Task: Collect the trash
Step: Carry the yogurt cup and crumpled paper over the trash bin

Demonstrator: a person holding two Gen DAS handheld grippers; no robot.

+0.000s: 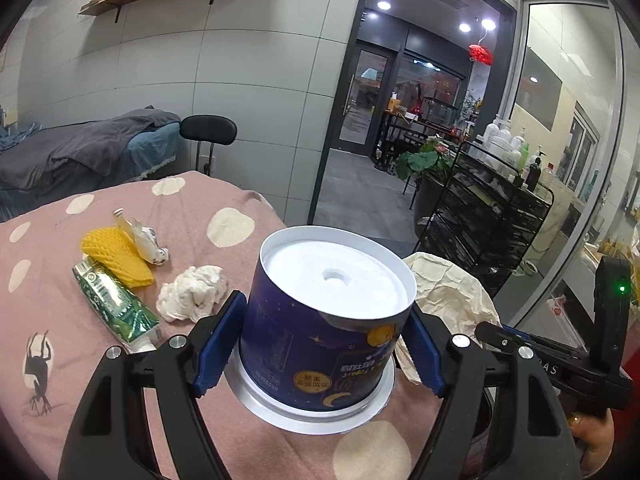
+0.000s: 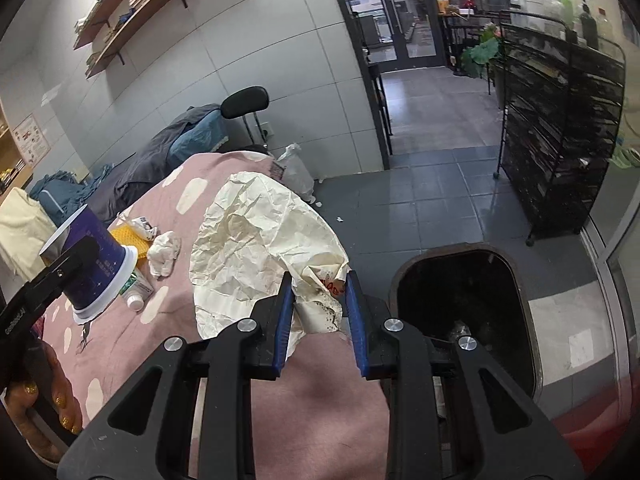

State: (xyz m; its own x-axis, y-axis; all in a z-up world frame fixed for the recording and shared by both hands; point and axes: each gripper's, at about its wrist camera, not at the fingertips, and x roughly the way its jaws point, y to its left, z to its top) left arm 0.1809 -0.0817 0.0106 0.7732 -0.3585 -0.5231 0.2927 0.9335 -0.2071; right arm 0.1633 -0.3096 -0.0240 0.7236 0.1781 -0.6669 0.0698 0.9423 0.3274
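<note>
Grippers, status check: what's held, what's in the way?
Left gripper clamps upside-down blue tub. Right gripper pinches crumpled paper. Dark bin open beside bed, path unobstructed.

Both views are evenly and moderately lit from overhead; no hard shadows fall on the pink blanket [image 1: 120,360]. In the left wrist view three ceiling spotlights [image 1: 464,27] at one o'clock burn out to white discs, and the glass partition [image 1: 568,128] at three o'clock carries pale reflections. The white tub bottom [image 1: 340,280] is near overexposed. Fisheye distortion bends the wall seams and shelves [image 2: 132,12] toward eleven o'clock, with black vignetting in all corners. The dark bin interior [image 2: 464,300] at four o'clock shows little detail. Focus is acceptable throughout; slight softness toward the rims.
</note>
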